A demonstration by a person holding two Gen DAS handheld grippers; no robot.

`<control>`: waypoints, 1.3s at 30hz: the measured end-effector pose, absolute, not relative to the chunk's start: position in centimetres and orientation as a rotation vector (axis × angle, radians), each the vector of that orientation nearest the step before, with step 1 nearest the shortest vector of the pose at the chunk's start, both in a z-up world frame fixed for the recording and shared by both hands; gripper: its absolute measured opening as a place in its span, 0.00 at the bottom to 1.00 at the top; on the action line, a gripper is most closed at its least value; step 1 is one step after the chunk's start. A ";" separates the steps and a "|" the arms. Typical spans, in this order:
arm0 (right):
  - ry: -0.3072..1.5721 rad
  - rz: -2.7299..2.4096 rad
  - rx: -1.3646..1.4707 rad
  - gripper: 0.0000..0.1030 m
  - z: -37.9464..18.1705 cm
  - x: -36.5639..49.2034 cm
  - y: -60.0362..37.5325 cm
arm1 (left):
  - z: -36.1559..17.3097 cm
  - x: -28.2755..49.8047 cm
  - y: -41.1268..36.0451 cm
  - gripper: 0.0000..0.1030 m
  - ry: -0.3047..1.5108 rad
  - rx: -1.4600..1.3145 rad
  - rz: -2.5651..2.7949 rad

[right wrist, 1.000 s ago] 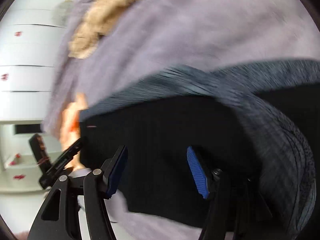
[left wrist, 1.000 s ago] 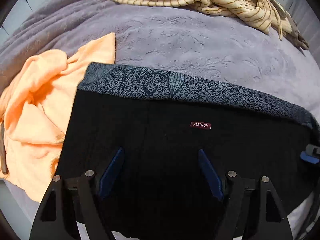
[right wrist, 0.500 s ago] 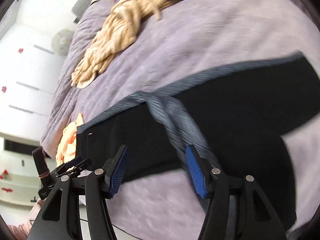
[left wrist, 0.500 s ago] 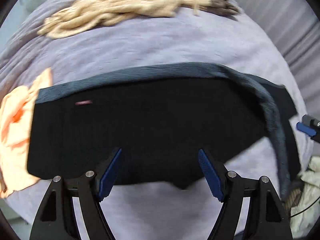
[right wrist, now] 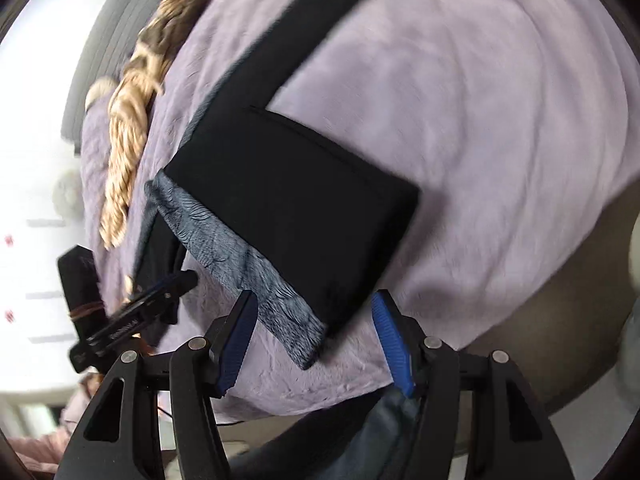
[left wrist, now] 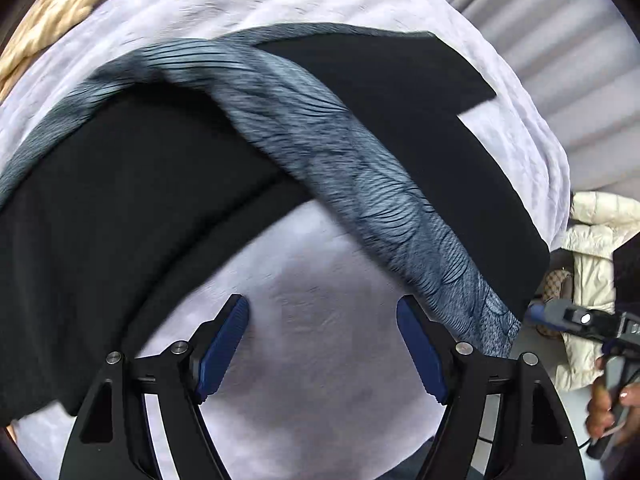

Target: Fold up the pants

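Both grippers (left wrist: 322, 344) (right wrist: 314, 342) gape empty — now clear of the pants (left wrist: 120, 216), over blanket (left wrist: 320, 400).

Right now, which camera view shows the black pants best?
The right wrist view: the black pants lie whole on the lilac blanket, both legs visible. The left wrist view crops the pants at its left edge.

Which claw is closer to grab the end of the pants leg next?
Probably the right claw. The patterned end of the pants lies just beyond its open tips, while the left claw hangs open over bare blanket.
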State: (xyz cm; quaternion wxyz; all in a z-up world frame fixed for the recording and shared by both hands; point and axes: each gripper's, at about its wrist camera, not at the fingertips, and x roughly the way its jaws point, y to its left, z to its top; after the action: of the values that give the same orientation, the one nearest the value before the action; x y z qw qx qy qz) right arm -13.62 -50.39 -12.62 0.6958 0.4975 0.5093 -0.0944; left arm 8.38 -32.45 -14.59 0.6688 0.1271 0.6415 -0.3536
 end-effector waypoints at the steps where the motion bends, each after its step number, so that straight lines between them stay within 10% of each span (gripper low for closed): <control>1: 1.120 -0.206 1.162 0.62 -13.6 -14.3 -50.6 | -14.7 8.3 -32.9 0.75 1.444 0.292 -0.807; 7: 1.002 -0.027 1.453 0.56 -19.2 -13.8 -50.0 | -15.5 8.4 -35.4 0.75 1.460 0.304 -0.834; 10: 0.998 0.041 1.545 0.15 -20.3 -12.5 -49.7 | -14.7 9.0 -36.1 0.75 1.486 0.243 -0.851; 23: 0.782 0.109 1.442 0.20 -9.7 1.4 -65.1 | -7.0 20.6 -46.3 0.75 1.244 0.058 -0.757; 25: 0.806 0.064 1.363 0.37 -8.7 4.5 -67.6 | -5.2 22.4 -46.4 0.75 1.191 0.039 -0.714; 27: 0.835 -0.008 1.226 0.76 -7.3 7.8 -69.9 | -3.6 23.5 -45.6 0.75 1.140 0.032 -0.673; 32: 0.876 -0.008 1.059 0.73 -5.5 8.2 -71.2 | -4.0 22.8 -40.4 0.83 1.140 0.090 -0.536; 39: 1.047 -0.009 1.281 0.52 -16.7 5.9 -67.6 | -12.2 20.1 -32.5 0.83 1.350 0.114 -0.281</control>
State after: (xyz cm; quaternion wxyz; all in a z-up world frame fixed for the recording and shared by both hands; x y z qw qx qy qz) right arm 5.93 -67.61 -16.73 0.6767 0.5700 0.4659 -0.0038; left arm 20.15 -32.48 -12.16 0.7702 0.0525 0.6223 -0.1296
